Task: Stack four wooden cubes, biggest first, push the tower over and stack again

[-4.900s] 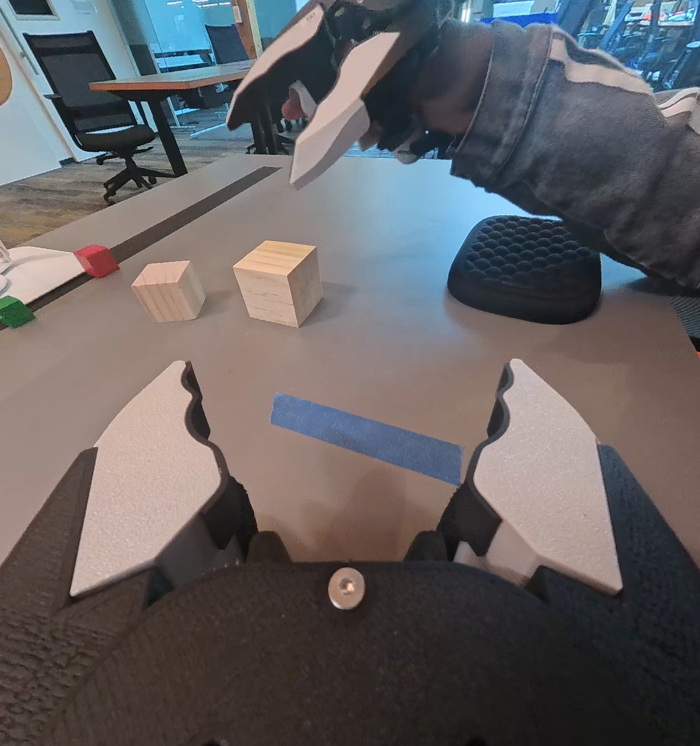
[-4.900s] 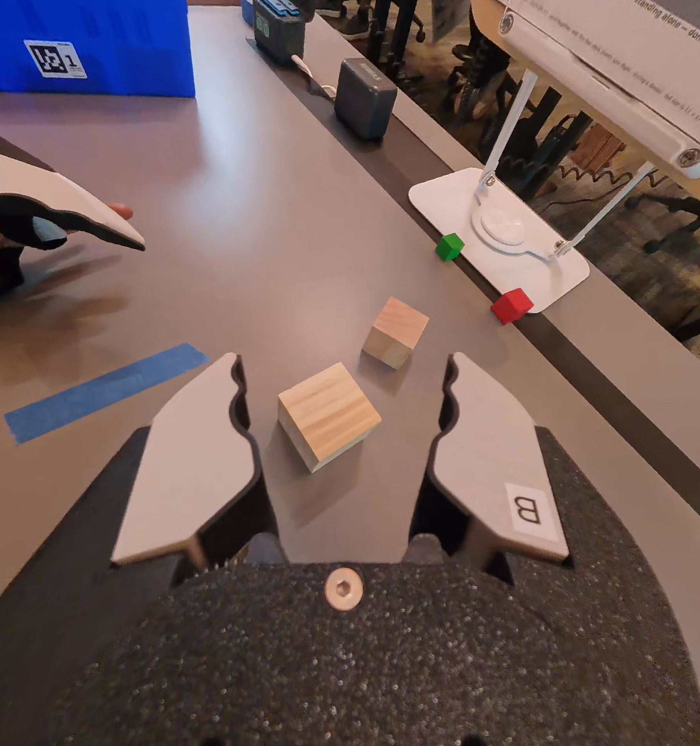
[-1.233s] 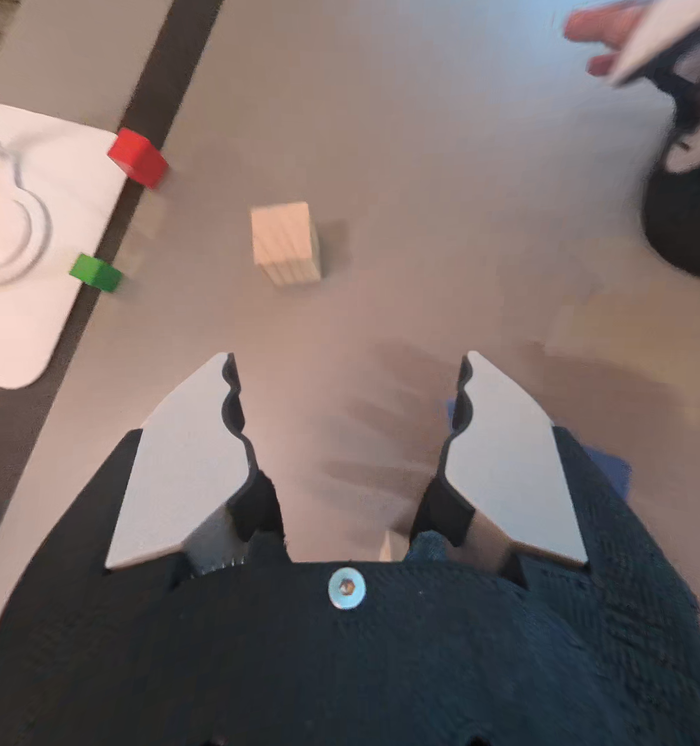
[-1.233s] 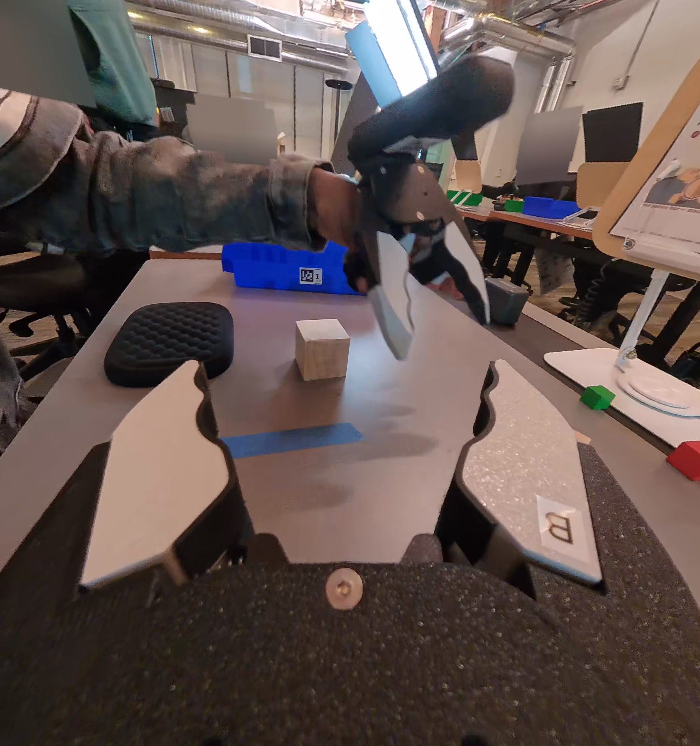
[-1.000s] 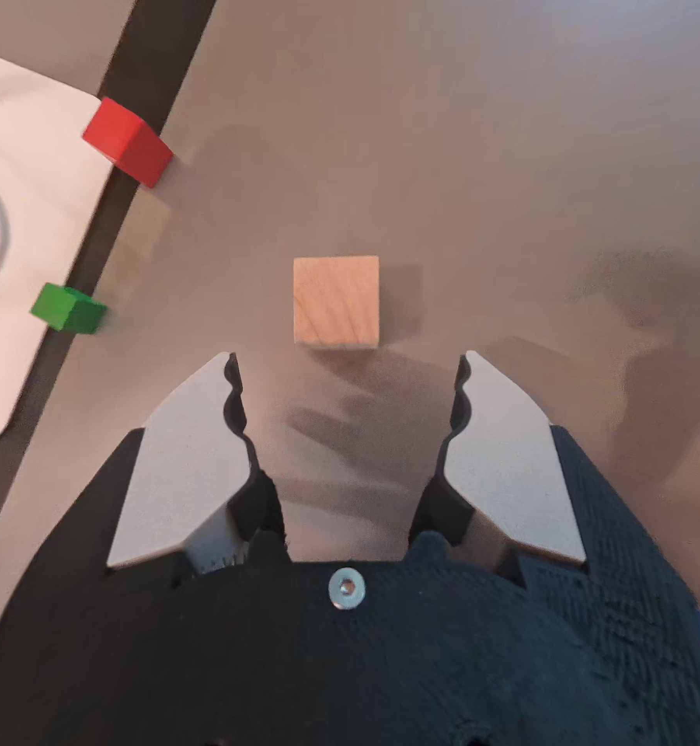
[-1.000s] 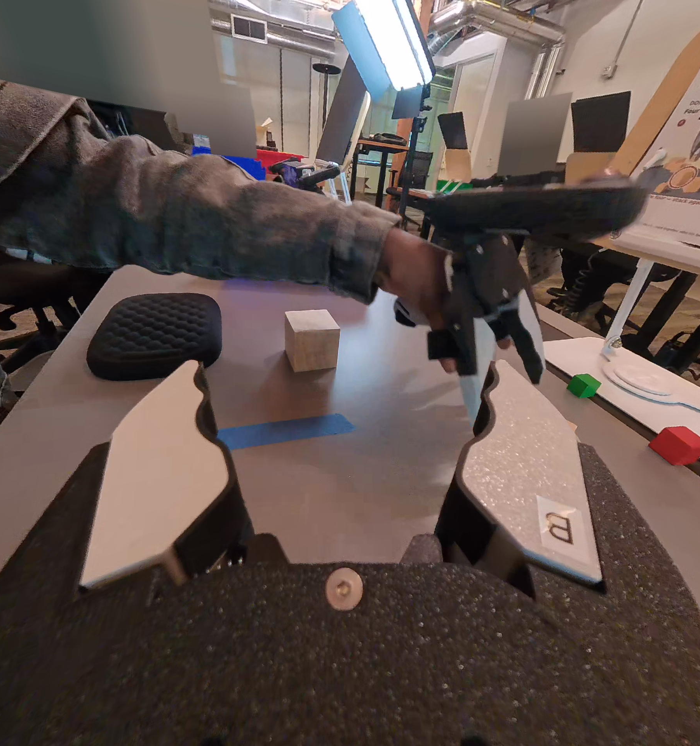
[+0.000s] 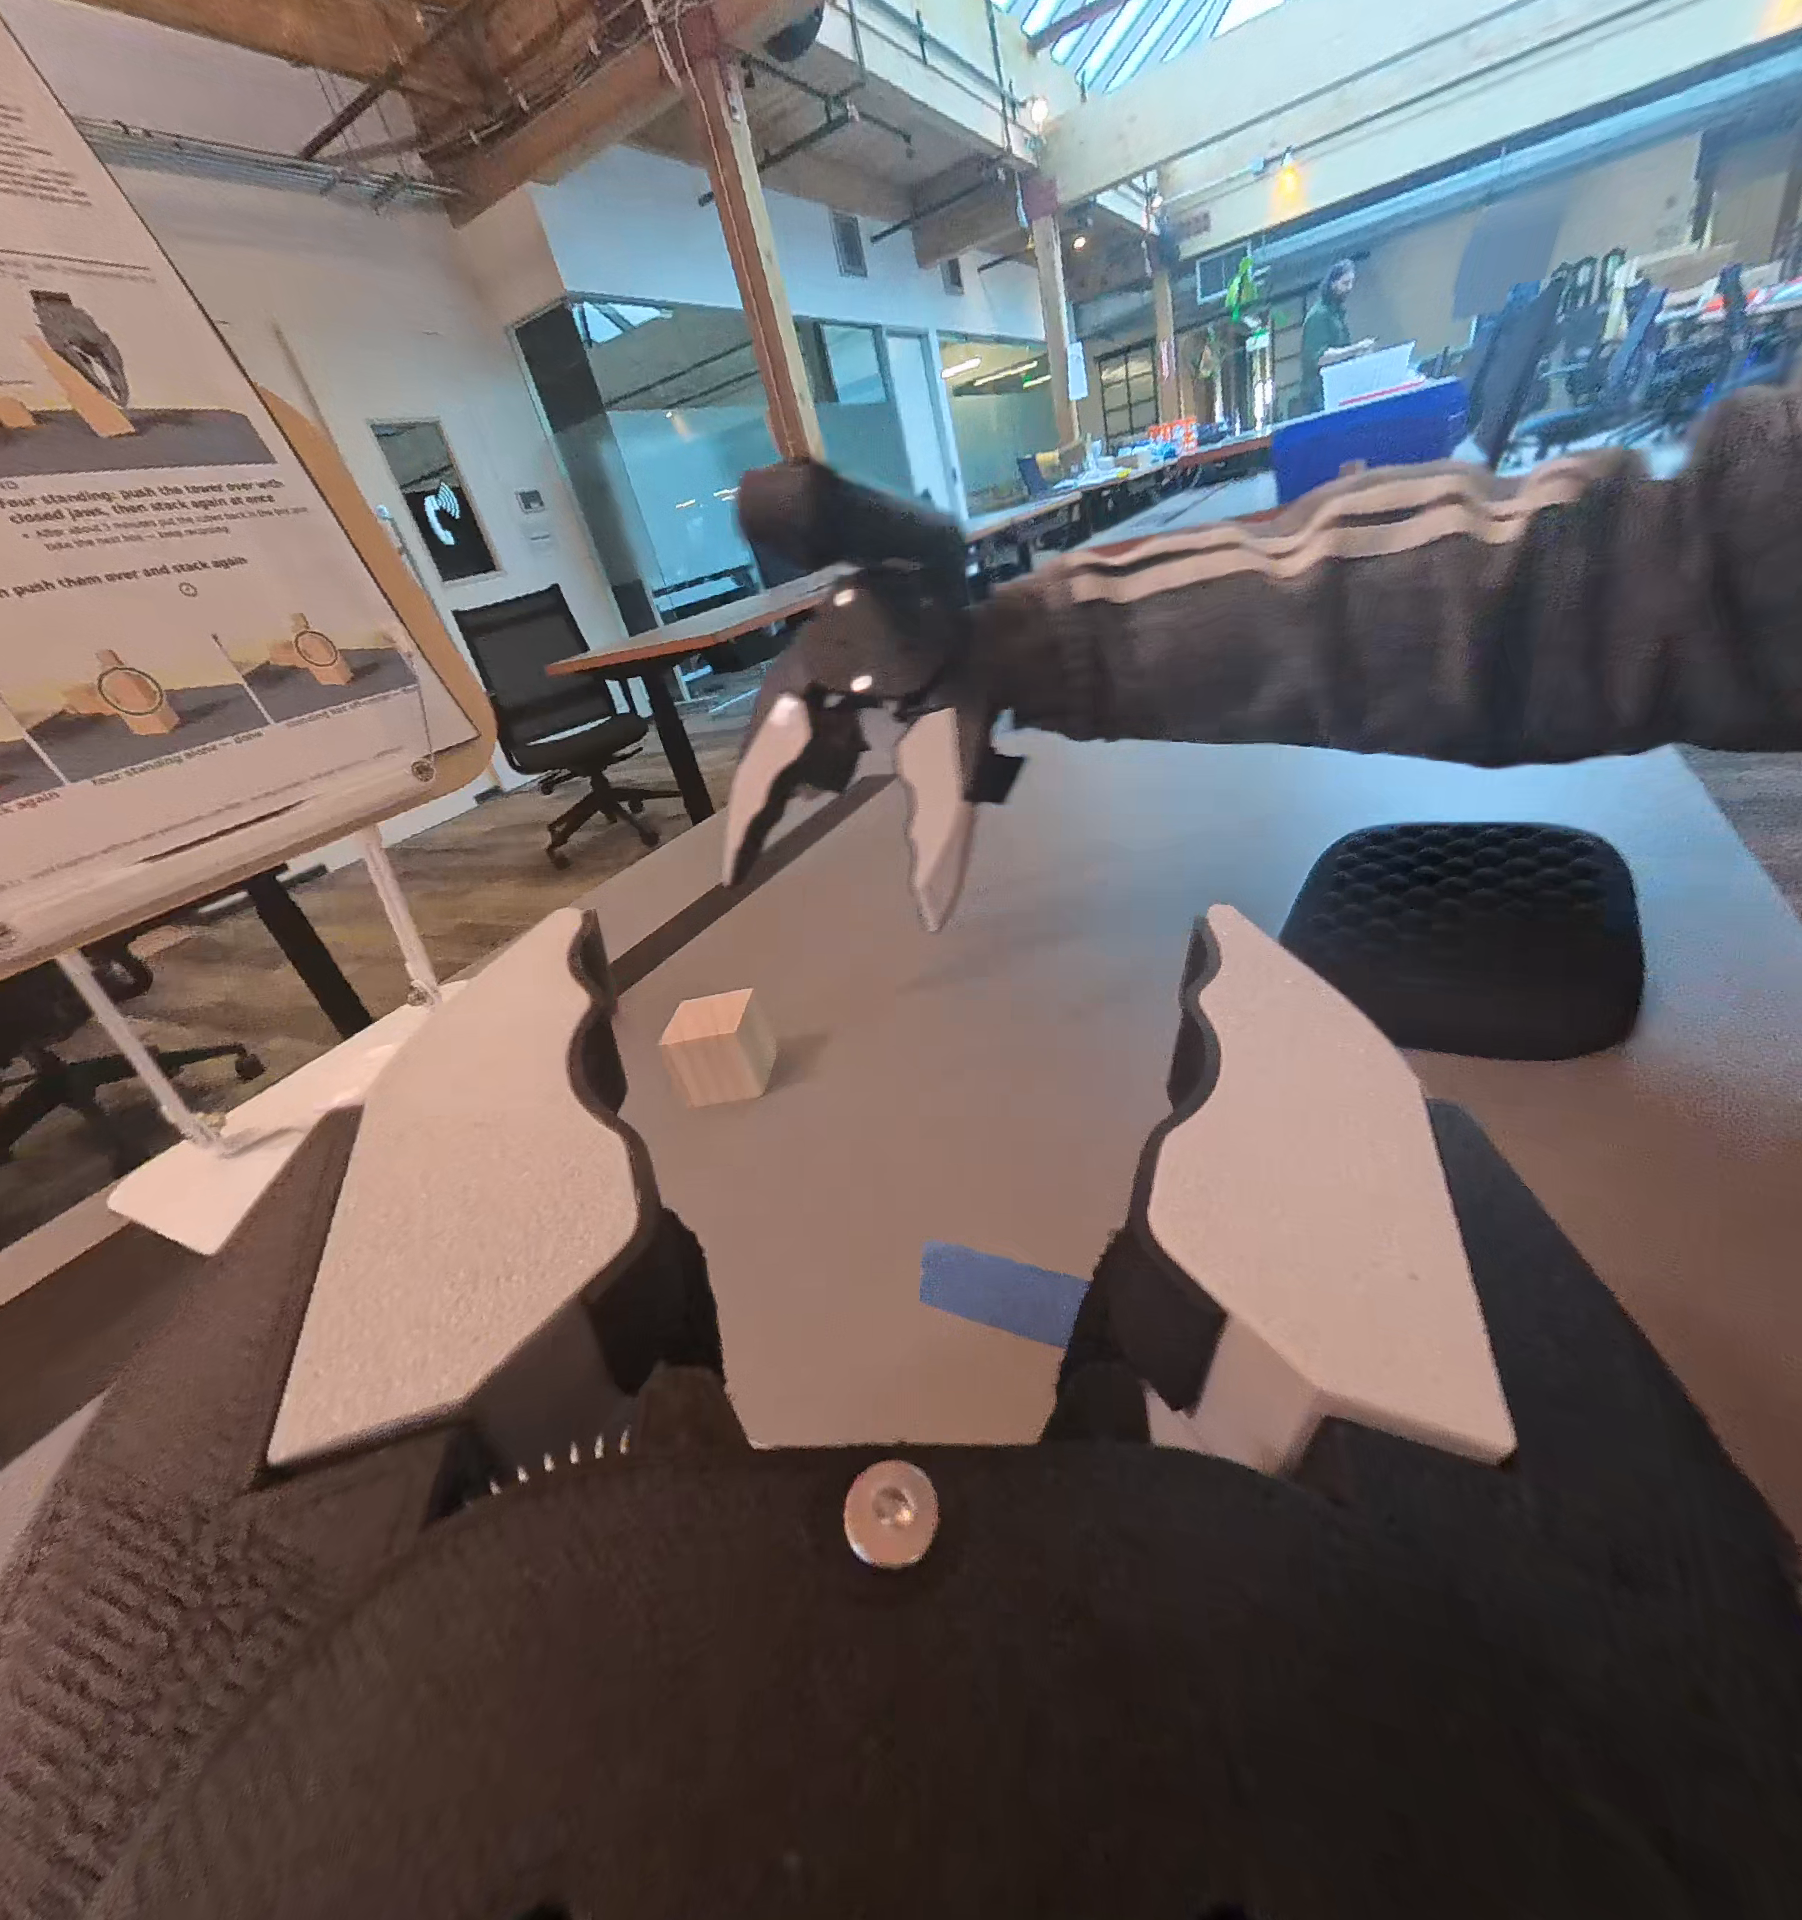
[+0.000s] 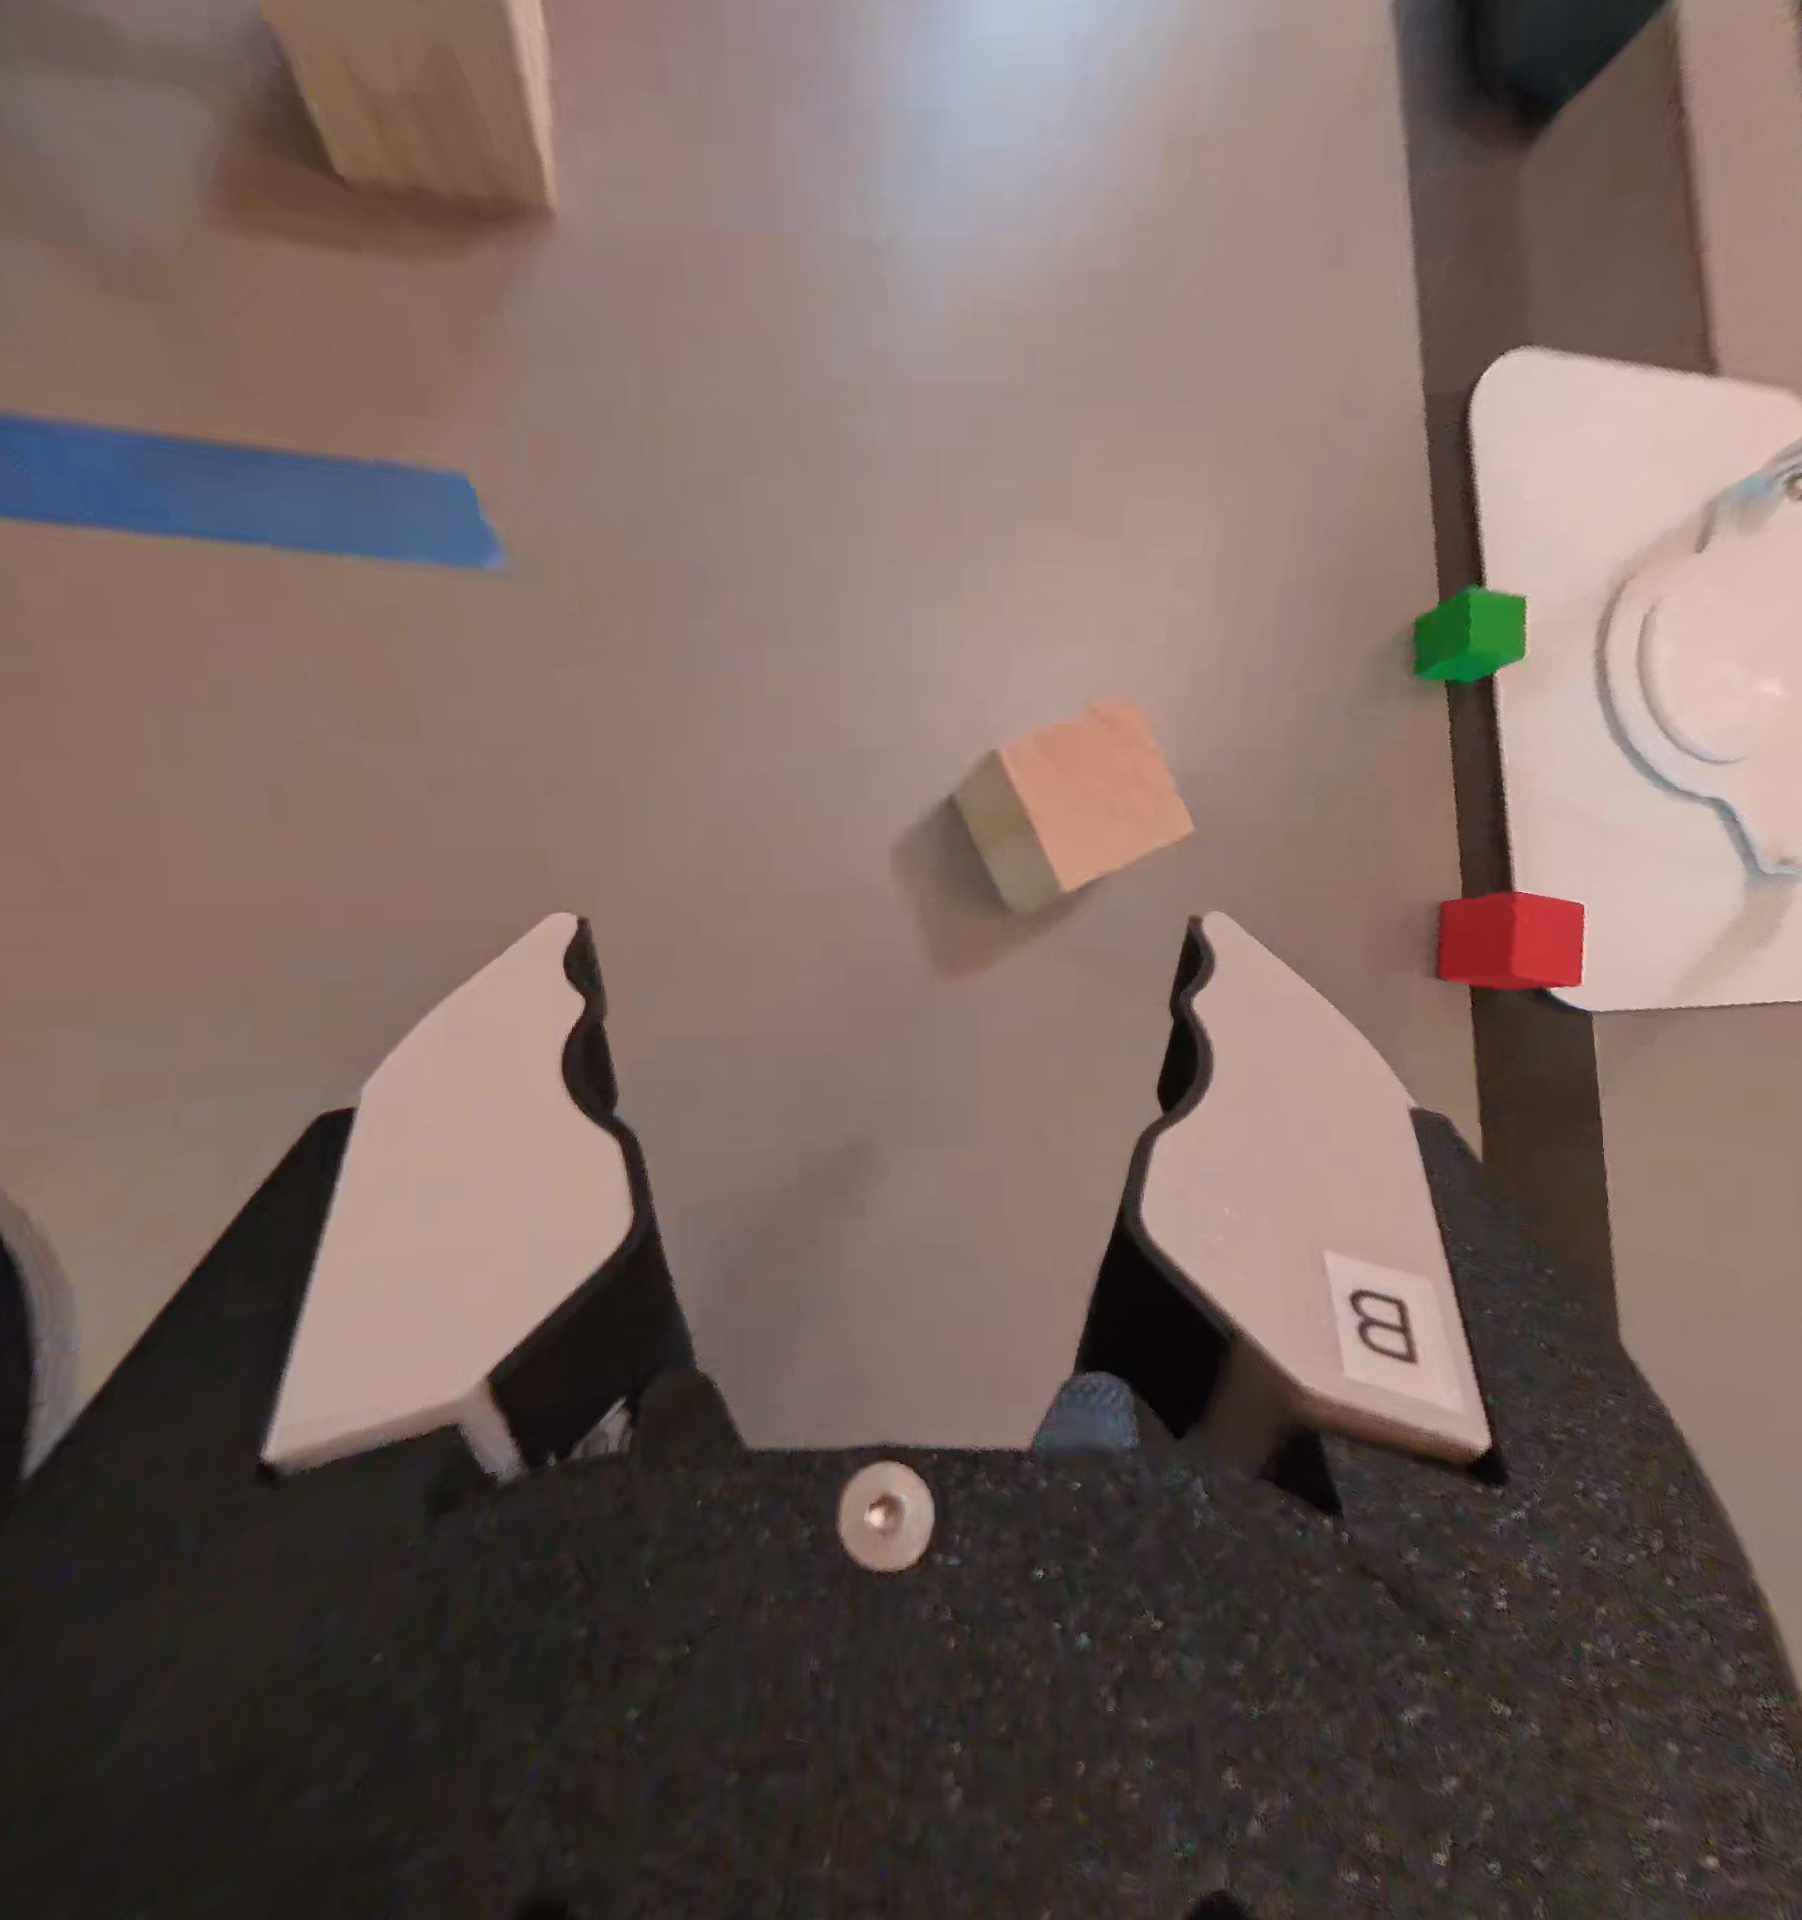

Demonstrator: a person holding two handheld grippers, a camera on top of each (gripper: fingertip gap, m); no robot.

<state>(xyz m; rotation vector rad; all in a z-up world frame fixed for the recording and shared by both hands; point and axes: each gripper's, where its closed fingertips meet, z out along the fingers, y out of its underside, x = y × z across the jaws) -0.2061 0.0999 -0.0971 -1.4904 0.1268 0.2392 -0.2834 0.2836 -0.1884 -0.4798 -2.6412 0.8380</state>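
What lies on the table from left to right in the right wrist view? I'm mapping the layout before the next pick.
Blue tape strip → large wooden cube → smaller wooden cube → green cube → white stand base.

**Around the worktop**

We see a grey worktop (image 8: 772, 520) with a strip of blue tape (image 8: 211, 488) stuck flat on it. A black honeycomb pad (image 7: 1468, 935) lies near its edge. A white stand base (image 8: 1645, 727) sits beyond a dark seam (image 8: 1479, 1039), carrying a tilted instruction board (image 7: 128, 520). Behind it, we make out an office chair (image 7: 554, 696) and a wooden desk (image 7: 689, 634).
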